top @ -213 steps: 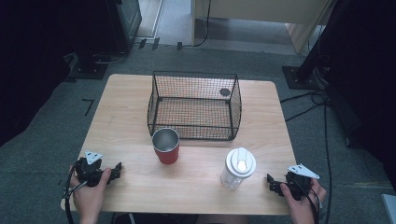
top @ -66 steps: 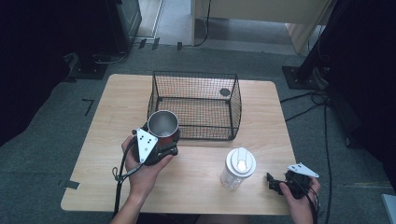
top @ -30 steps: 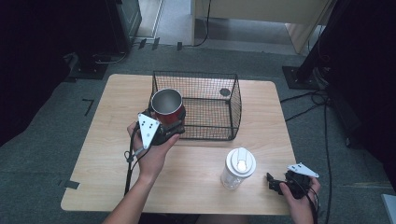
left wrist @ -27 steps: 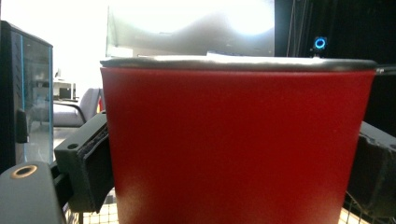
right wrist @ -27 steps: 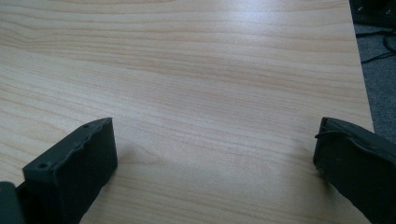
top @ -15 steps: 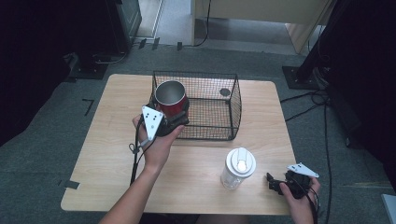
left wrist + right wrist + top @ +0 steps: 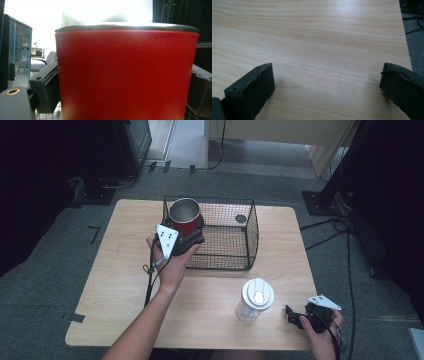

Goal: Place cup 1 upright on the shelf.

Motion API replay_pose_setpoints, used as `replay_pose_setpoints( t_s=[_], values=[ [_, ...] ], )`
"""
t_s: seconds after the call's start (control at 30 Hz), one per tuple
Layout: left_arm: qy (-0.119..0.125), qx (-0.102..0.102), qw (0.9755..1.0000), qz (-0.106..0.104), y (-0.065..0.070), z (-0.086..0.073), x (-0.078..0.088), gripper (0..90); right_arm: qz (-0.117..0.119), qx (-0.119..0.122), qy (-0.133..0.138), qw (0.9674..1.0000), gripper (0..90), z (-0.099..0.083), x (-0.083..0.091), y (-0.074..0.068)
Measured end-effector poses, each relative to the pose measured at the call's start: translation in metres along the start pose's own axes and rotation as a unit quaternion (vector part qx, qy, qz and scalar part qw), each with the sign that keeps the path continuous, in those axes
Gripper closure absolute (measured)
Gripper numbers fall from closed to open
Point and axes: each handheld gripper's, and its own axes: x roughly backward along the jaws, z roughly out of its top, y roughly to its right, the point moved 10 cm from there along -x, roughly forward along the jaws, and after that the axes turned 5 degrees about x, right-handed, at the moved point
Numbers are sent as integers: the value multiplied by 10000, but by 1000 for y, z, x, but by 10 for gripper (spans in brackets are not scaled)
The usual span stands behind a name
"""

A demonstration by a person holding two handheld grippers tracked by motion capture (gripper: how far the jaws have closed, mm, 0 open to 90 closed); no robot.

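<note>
A red metal cup with a steel rim is held in the air over the left rim of the black wire basket. My left gripper is shut on it; in the left gripper view the cup's red wall sits upright between both jaws. A clear tumbler with a white lid stands on the table near the front. To its right my right gripper rests low at the table's front right corner, open, with bare wood between its jaws.
The wooden table has free room on its left half and in front of the basket. A small dark round object lies inside the basket at its back right. Cables and stand bases lie on the floor around the table.
My left gripper took the red cup from the table in front of the basket, lifted it and carried it away from me to the basket's left rim. The right gripper stayed still.
</note>
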Motion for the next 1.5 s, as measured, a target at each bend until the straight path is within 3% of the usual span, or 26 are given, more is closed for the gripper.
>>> replay_pose_setpoints(
  t_s=[0.87, 1.2, 1.5],
  values=[
    [-163, -109, 9998, 31, -3, -22, -45, 79, 2, -12, -5, 10000, 0, 0, 0, 0],
    [-485, -204, 9985, 120, -9, -43, -59, 79, 2, -16, -1, 10000, 0, 0, 0, 0],
    [-1021, -346, 9938, 271, -21, -67, -64, 79, 2, -9, -4, 10000, 0, 0, 0, 0]
  ],
)
